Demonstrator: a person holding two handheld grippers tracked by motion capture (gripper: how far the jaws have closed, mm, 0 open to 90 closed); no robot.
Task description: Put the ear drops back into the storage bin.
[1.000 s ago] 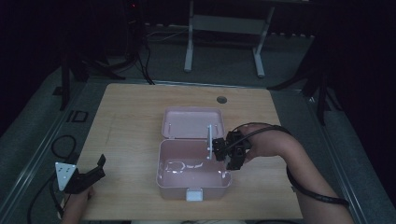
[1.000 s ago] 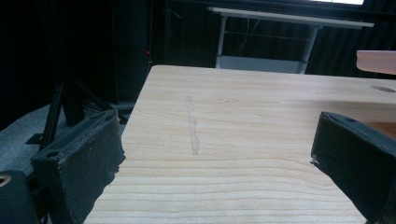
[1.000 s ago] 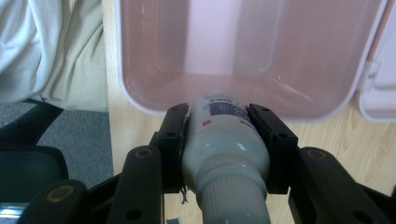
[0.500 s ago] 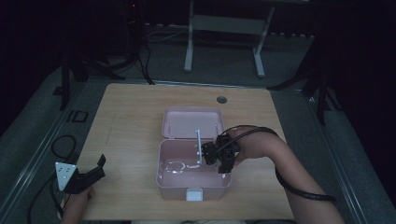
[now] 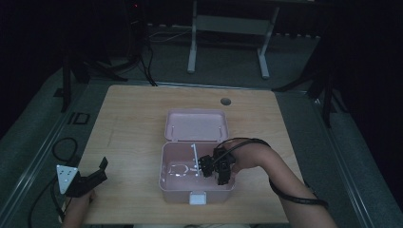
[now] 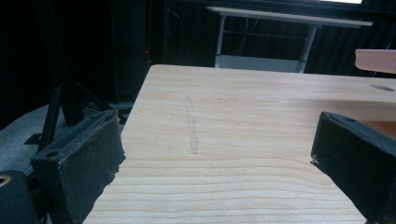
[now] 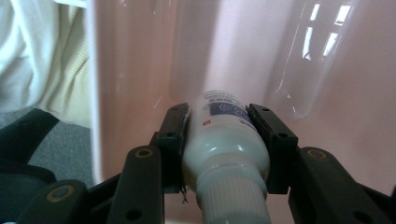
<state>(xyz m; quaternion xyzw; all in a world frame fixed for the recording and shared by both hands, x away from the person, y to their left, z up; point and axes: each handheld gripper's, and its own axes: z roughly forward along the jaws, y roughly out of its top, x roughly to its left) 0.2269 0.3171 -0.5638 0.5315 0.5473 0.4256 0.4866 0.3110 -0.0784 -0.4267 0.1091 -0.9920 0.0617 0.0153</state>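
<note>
An open pink box (image 5: pixel 164 164) stands near the table's front middle, its lid (image 5: pixel 197 126) laid back behind it. My right gripper (image 5: pixel 202 166) is down inside the box, coming in from the right. In the right gripper view my right gripper (image 7: pixel 218 112) is shut on a white bottle (image 7: pixel 224 140) with a blue label and a ribbed cap, close to the pink wall (image 7: pixel 327 93). A slim white shape (image 5: pixel 194 156) stands at the gripper's tip in the high view. My left gripper (image 5: pixel 95 175) rests open at the front left corner, and in its own view my left gripper (image 6: pixel 222 126) has bare wood between its jaws.
The wooden table (image 5: pixel 128 123) has a round cable hole (image 5: pixel 226 101) at the back right. A metal stand (image 5: pixel 228 28) is on the floor behind it. A cable loop (image 5: pixel 64 147) lies off the left edge. A person's cream garment (image 7: pixel 42 56) is beyond the box wall.
My right gripper has sunk and shifted left, deeper into the pink box, with the slim white shape moving along at its tip. The left gripper has stayed where it was.
</note>
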